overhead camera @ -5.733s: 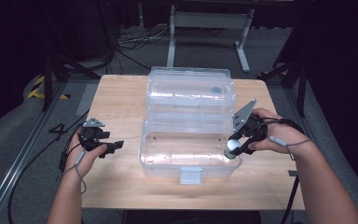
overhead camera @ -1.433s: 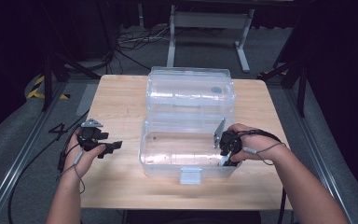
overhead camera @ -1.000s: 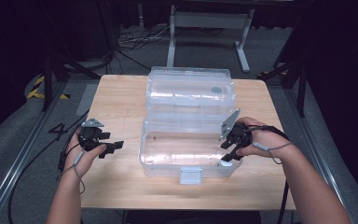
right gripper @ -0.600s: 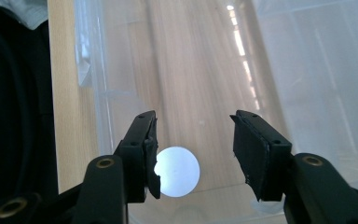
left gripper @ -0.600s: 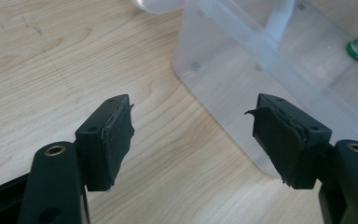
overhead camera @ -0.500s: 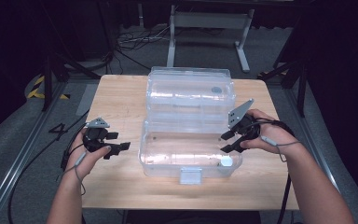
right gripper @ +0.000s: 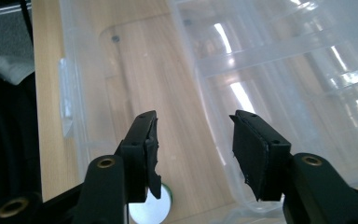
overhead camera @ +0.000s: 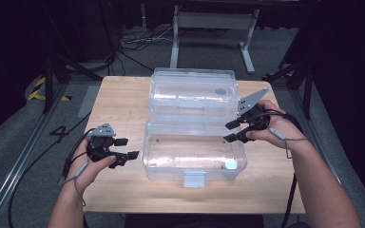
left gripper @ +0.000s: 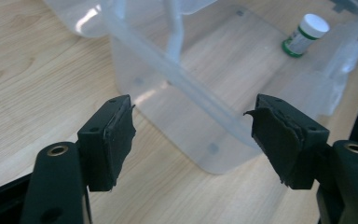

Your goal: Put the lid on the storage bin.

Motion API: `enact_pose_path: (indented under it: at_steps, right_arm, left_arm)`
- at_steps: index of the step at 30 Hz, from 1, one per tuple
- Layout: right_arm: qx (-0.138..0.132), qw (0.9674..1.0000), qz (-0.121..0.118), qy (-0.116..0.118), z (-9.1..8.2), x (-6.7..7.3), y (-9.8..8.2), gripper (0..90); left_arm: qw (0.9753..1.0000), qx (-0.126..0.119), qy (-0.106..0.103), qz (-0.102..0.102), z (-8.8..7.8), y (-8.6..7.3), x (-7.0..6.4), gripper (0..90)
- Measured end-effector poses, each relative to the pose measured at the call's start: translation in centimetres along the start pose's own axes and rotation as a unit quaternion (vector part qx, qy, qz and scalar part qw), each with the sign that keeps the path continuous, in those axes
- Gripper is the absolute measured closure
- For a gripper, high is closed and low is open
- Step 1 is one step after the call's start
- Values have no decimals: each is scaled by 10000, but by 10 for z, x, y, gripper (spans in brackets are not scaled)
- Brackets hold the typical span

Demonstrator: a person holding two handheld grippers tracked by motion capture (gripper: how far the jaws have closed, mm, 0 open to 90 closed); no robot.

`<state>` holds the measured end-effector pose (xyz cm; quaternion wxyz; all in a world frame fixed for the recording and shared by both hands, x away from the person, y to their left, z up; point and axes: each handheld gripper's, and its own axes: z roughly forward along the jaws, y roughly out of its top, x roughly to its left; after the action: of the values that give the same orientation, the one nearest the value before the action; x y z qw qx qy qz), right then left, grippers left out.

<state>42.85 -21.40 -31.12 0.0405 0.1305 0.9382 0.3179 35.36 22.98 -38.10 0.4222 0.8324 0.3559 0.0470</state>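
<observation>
The little bottle [overhead camera: 230, 164] lies in the near right corner of the clear box [overhead camera: 193, 142] on the table [overhead camera: 119, 102]. Both tools, right [overhead camera: 228, 132] and left [overhead camera: 130, 148], are wide and hold nothing. A bump could slide the box.

I see a light wooden table [overhead camera: 123, 104] at frame centre on grey floor [overhead camera: 19, 128]; black cables [overhead camera: 133, 40] and a grey metal stand [overhead camera: 214, 21] sit along the dark top edge.
</observation>
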Motion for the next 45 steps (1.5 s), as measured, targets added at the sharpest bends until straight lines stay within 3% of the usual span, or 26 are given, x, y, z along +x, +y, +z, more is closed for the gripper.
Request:
enact_pose_path:
  at_steps: [4, 14, 28, 33, 42, 45]
  right_arm:
    - [-111, 9998, 115, -125, -3, -5, 3, 518]
    - [-424, 9983, 249, -319, -10, -12, 11, 526]
    - [-812, 9935, 501, -620, -10, -27, 20, 528]
    - [-988, 9908, 488, -780, -8, -34, 25, 507]
    - [-1193, 9882, 498, -823, 0, -42, 36, 517]
    - [-1277, 9877, 523, -738, 3, -43, 41, 517]
  left_arm:
    - [9996, -64, -224, 152, 1, 3, -10, 317]
    - [9978, -65, -511, 420, 9, 8, -28, 326]
    - [9925, 147, -997, 697, 34, 8, -39, 373]
    - [9918, 185, -1057, 701, 39, 7, -39, 388]
    - [9902, 299, -1141, 748, 47, 6, -41, 414]
    - [9898, 328, -1155, 761, 50, 5, -41, 428]
